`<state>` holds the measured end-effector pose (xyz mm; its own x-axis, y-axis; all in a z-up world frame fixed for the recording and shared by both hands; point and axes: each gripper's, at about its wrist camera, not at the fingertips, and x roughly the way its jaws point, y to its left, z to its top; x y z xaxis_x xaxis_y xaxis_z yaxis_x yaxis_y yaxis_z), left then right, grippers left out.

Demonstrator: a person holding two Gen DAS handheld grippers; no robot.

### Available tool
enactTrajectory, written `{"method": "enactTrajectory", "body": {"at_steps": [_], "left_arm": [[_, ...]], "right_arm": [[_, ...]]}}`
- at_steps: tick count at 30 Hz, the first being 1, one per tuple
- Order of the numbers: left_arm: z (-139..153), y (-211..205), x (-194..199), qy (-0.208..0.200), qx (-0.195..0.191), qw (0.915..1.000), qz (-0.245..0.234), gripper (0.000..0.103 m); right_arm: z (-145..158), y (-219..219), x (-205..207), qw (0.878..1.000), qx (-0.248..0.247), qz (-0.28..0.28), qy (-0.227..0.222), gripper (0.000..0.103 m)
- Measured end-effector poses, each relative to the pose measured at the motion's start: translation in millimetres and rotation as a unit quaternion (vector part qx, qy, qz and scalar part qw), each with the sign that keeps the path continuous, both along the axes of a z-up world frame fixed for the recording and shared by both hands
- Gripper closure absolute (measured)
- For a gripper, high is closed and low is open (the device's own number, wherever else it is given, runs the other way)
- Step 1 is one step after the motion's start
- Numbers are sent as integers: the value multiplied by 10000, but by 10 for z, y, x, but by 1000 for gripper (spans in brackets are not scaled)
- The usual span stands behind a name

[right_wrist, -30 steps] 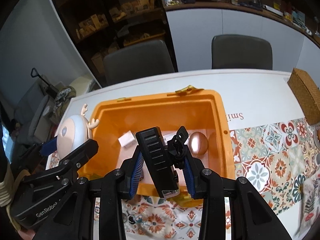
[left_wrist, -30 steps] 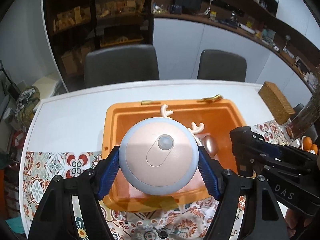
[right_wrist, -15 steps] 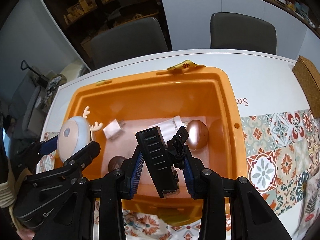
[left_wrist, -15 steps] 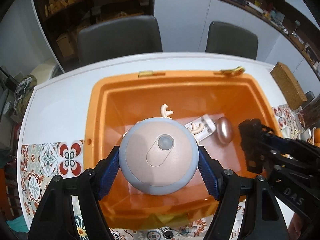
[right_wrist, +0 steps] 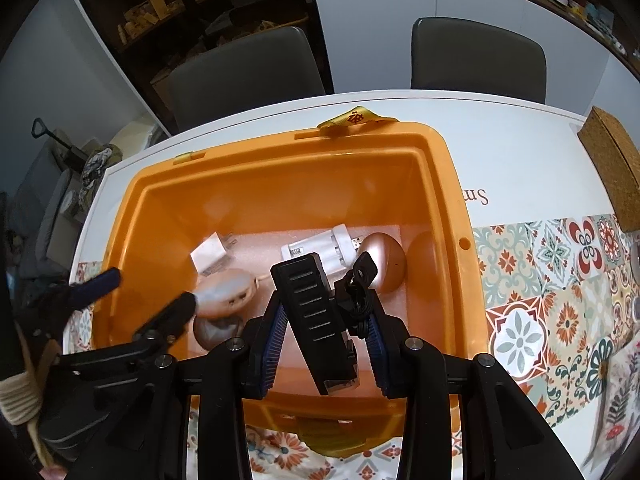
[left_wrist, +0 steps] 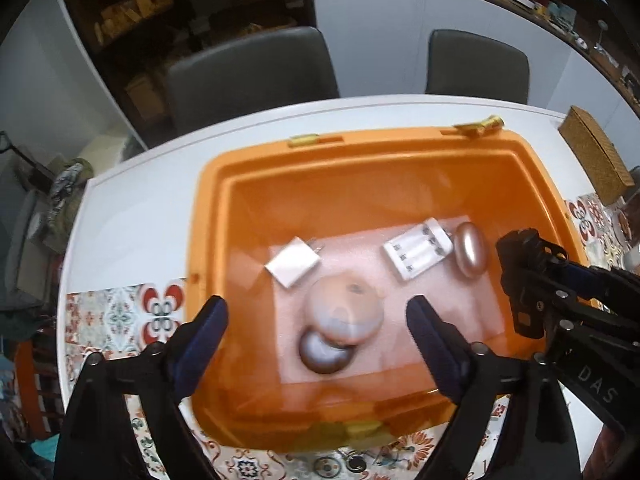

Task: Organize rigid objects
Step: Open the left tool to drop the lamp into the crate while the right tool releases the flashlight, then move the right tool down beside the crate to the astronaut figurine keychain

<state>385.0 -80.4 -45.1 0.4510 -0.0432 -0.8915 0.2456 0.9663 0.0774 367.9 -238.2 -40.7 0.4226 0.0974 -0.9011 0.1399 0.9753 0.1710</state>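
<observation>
An orange bin [left_wrist: 208,216] [right_wrist: 440,168] stands on the white table. My left gripper [left_wrist: 316,320] is open and empty above the bin's near part. Below it the round deer-antler night light [left_wrist: 344,312] [right_wrist: 224,292] lies blurred in the bin, on a dark round object [left_wrist: 324,354]. My right gripper [right_wrist: 326,324] is shut on a black ribbed power adapter with its coiled cord [right_wrist: 316,312], held over the bin's near right; it also shows in the left wrist view [left_wrist: 524,280].
In the bin lie a white plug cube [left_wrist: 294,266], a white battery charger [left_wrist: 418,252] and a rose-gold egg-shaped object [left_wrist: 472,248]. A patterned tile mat [right_wrist: 560,280] covers the near table. A woven box [right_wrist: 612,168] sits far right. Two chairs stand behind the table.
My left gripper has opened and let go of the night light, which has dropped into the bin. My right gripper has moved a little further over the bin with the adapter.
</observation>
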Motion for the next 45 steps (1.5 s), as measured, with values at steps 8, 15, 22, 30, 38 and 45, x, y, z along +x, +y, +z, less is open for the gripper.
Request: {"method": "enactTrajectory", "body": {"at_steps": [8, 15, 22, 30, 38, 45], "left_arm": [[122, 307, -69, -85, -20, 9988, 473, 10], [157, 587, -231, -196, -166, 9962, 830, 6], [189, 742, -411, -220, -290, 9943, 998, 6], [296, 797, -709, -321, -409, 9944, 922, 6], [349, 912, -1001, -331, -616, 9921, 1042, 4], [310, 1021, -1243, -397, -488, 9901, 1254, 4]], "right_arm": [[4, 154, 22, 9998, -49, 160, 76, 59], [98, 279, -28, 9990, -409, 130, -109, 29], [243, 316, -263, 9986, -416, 62, -323, 29], [402, 440, -559, 9971, -466, 206, -572, 29], [544, 495, -925, 9957, -433, 256, -780, 29], [512, 517, -1106, 9956, -365, 351, -792, 29]]}}
